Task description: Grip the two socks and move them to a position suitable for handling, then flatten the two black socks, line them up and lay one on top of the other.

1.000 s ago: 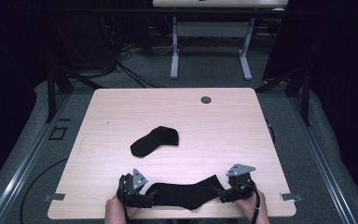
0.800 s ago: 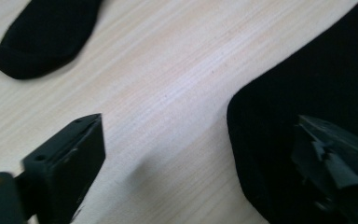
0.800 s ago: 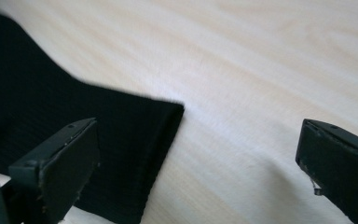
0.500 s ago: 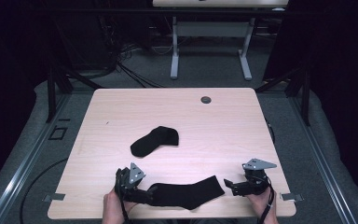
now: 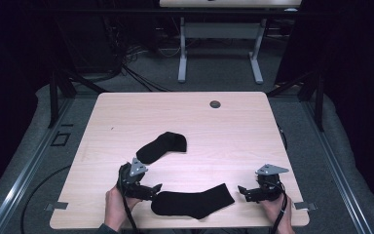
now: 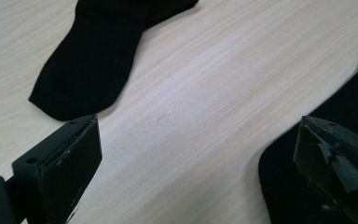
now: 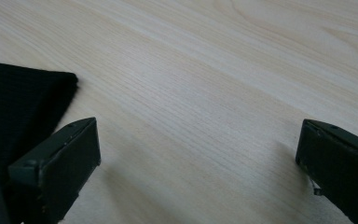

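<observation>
Two black socks lie on the wooden table (image 5: 253,136). The near sock (image 5: 192,202) lies flat along the front edge. The other sock (image 5: 161,147) is folded near the middle. My left gripper (image 5: 151,189) hovers at the near sock's left end, open; its jaws have just been opening and bare wood shows between them. In the left gripper view (image 6: 196,144), the near sock (image 6: 279,177) lies under the right jaw and the folded sock (image 6: 93,60) is ahead. My right gripper (image 5: 246,191) is open, just right of the near sock. The right gripper view (image 7: 198,144) shows that sock's end (image 7: 18,107) at the left.
A round dark grommet (image 5: 215,104) sits near the table's far edge. Both hands come in over the front edge. Behind the table stand white desk legs (image 5: 181,58) and a tangle of floor cables (image 5: 126,63).
Both grippers have come off the near sock's ends. The right one moved right, away from the sock. The left one opened and lifted slightly. The sock now lies flat.
</observation>
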`<state>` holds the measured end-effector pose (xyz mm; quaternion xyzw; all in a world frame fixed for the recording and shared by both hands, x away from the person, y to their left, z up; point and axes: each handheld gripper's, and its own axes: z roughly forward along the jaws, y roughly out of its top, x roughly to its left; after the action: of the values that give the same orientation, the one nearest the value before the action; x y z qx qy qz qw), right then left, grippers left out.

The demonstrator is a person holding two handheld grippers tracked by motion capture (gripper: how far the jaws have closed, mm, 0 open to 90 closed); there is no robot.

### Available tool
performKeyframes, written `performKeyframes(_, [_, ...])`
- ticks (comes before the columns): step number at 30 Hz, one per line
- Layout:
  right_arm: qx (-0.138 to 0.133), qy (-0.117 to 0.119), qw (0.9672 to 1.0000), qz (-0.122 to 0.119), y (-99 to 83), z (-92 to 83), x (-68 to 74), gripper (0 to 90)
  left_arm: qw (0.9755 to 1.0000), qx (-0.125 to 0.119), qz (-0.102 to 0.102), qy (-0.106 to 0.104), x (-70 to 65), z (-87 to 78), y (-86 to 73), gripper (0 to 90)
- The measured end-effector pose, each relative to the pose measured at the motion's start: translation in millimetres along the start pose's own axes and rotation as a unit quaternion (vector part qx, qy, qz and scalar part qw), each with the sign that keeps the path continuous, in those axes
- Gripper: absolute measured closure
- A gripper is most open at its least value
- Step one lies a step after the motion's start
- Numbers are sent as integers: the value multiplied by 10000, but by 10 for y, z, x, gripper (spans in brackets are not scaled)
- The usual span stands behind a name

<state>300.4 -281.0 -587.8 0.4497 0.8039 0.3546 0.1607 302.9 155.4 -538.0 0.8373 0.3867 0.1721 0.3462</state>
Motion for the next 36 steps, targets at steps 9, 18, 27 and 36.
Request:
performKeyframes(9, [128,-213,9995,-201,18,41,19,0,9999,49,21,-97,112,67,206,8])
performKeyframes(18, [109,-234,9995,-188,11,39,23,0,9996,68,-76,-260,230,230,426,18])
performKeyframes(27, [113,-218,9995,-201,12,39,20,0,9994,143,-79,-316,268,360,535,31])
performKeyframes(36, [106,-207,9995,-204,11,37,20,0,9981,82,-409,-461,458,498,757,51])
